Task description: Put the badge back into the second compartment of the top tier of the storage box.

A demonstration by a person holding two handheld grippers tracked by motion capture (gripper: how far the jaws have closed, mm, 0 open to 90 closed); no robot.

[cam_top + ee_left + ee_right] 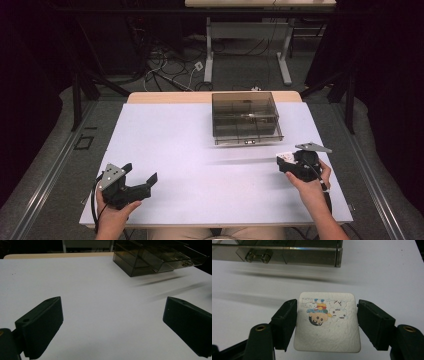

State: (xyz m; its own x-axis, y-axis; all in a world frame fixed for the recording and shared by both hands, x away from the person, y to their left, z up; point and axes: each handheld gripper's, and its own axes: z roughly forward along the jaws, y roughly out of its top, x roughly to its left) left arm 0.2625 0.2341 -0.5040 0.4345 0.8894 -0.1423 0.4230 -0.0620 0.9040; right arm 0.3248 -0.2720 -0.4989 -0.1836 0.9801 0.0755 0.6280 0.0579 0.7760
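Note:
A white square card (328, 336) with a cartoon print sits between the jaws of my right gripper (327, 315), which press on its two side edges. In the high view that gripper (285, 163) is at the table's right side, with the card (285, 155) at its tip. Just beyond it stands a smoky clear drawer box (244, 114), its lower drawer (248, 138) pulled out toward me. The drawer's metal handle (258, 255) lies close ahead of the card. My left gripper (141, 173) rests open at the table's near left, with nothing between its jaws (112, 307).
The white table top (190, 150) stretches bare between the two grippers. The drawer box (150, 257) is far off to the right in the left gripper view. Behind the table are a desk frame and loose cables (165, 70) on the floor.

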